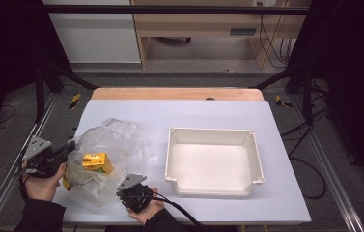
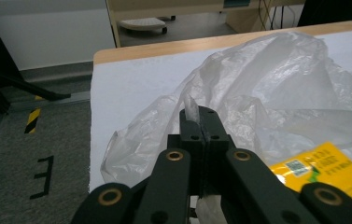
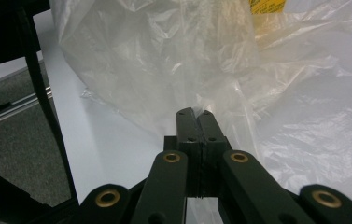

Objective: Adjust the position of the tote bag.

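A clear plastic bag (image 1: 106,154) lay on the white table (image 1: 286,203), left of the empty white tray (image 1: 213,159), with a yellow carton (image 1: 95,162) inside it. The left gripper (image 2: 200,122) had clamped its jaws on the bag's left edge. The right gripper (image 3: 195,122) pinched the bag's near edge, jaws pressed together on the film.

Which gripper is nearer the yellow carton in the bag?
Left. The left gripper pinches the plastic bag just beside the yellow carton; the right gripper grips the bag's near edge, farther off.
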{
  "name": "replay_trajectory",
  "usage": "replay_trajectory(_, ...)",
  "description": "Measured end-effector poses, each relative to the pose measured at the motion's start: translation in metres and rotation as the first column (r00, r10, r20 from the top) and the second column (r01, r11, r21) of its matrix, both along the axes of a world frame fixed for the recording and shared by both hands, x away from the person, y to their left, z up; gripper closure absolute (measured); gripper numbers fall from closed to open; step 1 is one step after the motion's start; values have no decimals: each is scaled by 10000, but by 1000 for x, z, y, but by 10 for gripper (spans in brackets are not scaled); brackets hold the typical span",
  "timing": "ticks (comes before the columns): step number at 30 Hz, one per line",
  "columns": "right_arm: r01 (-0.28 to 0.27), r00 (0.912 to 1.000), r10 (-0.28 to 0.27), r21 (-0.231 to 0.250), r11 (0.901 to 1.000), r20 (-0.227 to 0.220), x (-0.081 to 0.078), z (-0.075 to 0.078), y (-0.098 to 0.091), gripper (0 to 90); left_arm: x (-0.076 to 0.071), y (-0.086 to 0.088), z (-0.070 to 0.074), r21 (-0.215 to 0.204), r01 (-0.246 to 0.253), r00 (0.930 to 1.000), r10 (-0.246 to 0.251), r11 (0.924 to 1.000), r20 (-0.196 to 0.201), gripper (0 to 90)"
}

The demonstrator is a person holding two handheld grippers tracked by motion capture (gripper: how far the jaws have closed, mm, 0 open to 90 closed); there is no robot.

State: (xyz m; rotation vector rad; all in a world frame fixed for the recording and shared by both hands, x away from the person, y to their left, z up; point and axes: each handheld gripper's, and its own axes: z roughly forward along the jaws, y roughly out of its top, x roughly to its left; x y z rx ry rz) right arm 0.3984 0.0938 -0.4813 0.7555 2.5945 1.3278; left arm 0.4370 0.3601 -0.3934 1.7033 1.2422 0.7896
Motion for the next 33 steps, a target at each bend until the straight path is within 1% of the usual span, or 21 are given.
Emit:
replay_trajectory(3, 41, 10000, -41, -40, 10000, -39, 0, 0, 0, 900, 10, 0, -8, 186, -131, 9994, 137, 9997, -320, 898)
replay_trajectory(6, 49, 9999, -50, -108, 9999, -94, 0, 0, 0, 900, 16, 2, -16, 398, -167, 9978, 192, 9991, -636, 898)
replay_trajectory(8, 55, 9999, -58, -199, 9998, -156, 0, -1, 0, 900, 18, 2, -22, 601, -198, 9958, 250, 9980, -878, 898)
replay_trajectory(10, 40, 9998, -45, -237, 9997, -209, 1, -2, 1, 900, 20, 3, -27, 642, -185, 9931, 258, 9978, -1144, 898)
replay_trajectory(11, 25, 9997, -31, -272, 9996, -230, 1, -2, 1, 900, 21, 3, -30, 758, -151, 9913, 248, 9970, -1291, 898)
replay_trajectory(13, -12, 9996, 4, -322, 9995, -266, 0, -1, 0, 900, 23, 4, -34, 700, -173, 9882, 277, 9974, -1504, 898)
replay_trajectory(14, -23, 9996, 13, -340, 9994, -281, 0, -1, 0, 900, 23, 4, -36, 809, -123, 9864, 254, 9966, -1626, 898)
replay_trajectory(15, -10, 9996, -1, -388, 9992, -287, 0, -1, 0, 900, 22, 5, -38, 745, -82, 9851, 209, 9972, -1709, 898)
replay_trajectory(18, 136, 9993, -156, -598, 9981, -330, -1, -1, -4, 900, 20, 3, -43, 802, 23, 9820, 129, 9968, -1884, 898)
replay_trajectory(20, 260, 9987, -293, -771, 9967, -419, -1, -1, -10, 900, 19, 3, -46, 944, 84, 9791, 110, 9955, -2030, 898)
replay_trajectory(22, 354, 9982, -394, -855, 9957, -452, -1, 0, -13, 900, 18, 2, -49, 998, 111, 9769, 105, 9949, -2134, 898)
replay_trajectory(23, 424, 9979, -465, -885, 9952, -454, -1, 1, -16, 900, 18, 2, -50, 944, 117, 9765, 90, 9955, -2155, 898)
replay_trajectory(24, 457, 9978, -499, -928, 9946, -428, -1, 2, -18, 900, 17, 1, -52, 989, 207, 9739, 23, 9949, -2270, 898)
replay_trajectory(26, 566, 9969, -616, -963, 9937, -495, -3, 2, -23, 900, 16, 0, -55, 1117, 295, 9708, -19, 9933, -2397, 898)
replay_trajectory(28, 569, 9968, -621, -990, 9935, -504, -3, 1, -25, 900, 15, -1, -58, 1206, 374, 9667, -54, 9920, -2560, 898)
replay_trajectory(29, 604, 9963, -660, -991, 9932, -544, -4, 0, -26, 900, 15, -2, -59, 1221, 362, 9659, -34, 9919, -2589, 898)
replay_trajectory(30, 596, 9966, -643, -883, 9943, -519, -4, -1, -27, 900, 15, -1, -60, 1267, 386, 9639, -35, 9912, -2661, 898)
replay_trajectory(31, 612, 9963, -662, -883, 9942, -552, -5, -1, -28, 900, 14, -1, -62, 1196, 363, 9627, -26, 9922, -2704, 898)
replay_trajectory(33, 616, 9961, -666, -853, 9945, -578, -5, -1, -29, 900, 14, -1, -65, 1208, 391, 9599, -37, 9919, -2804, 898)
